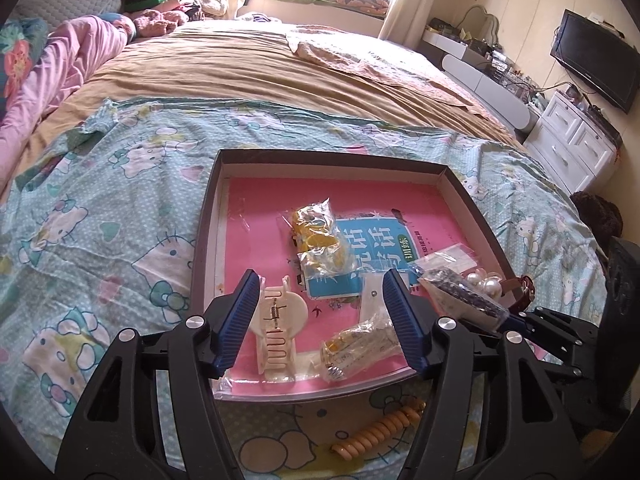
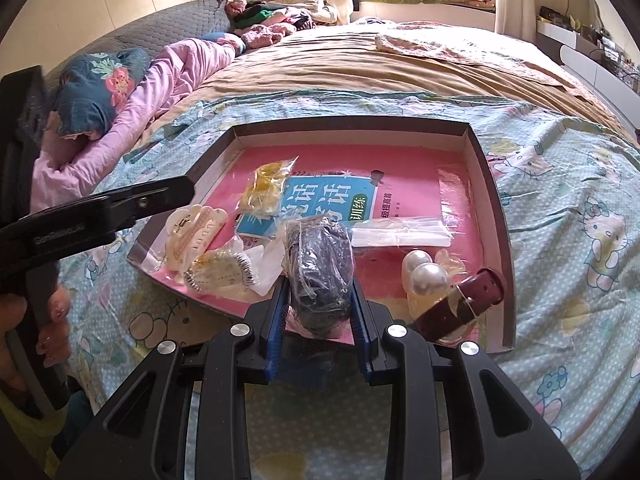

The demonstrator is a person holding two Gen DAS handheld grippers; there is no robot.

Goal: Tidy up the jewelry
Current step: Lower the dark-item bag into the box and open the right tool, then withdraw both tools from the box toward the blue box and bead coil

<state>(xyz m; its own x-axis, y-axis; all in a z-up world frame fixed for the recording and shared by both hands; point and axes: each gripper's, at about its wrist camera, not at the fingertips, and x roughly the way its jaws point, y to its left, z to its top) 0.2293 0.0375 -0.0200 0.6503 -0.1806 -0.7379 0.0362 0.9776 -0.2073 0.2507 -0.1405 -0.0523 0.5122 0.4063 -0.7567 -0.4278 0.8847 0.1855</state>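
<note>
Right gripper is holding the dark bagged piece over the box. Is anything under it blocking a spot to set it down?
Right gripper holds the dark bag above the box's near edge. Bare pink lining lies below; the pearls sit apart.

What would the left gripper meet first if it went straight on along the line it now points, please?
Probably the bagged yellow bracelet lying between the open fingers of the left gripper, on the pink book inside the tray. The cream hair claw sits close beside its left finger; depth is hard to judge.
</note>
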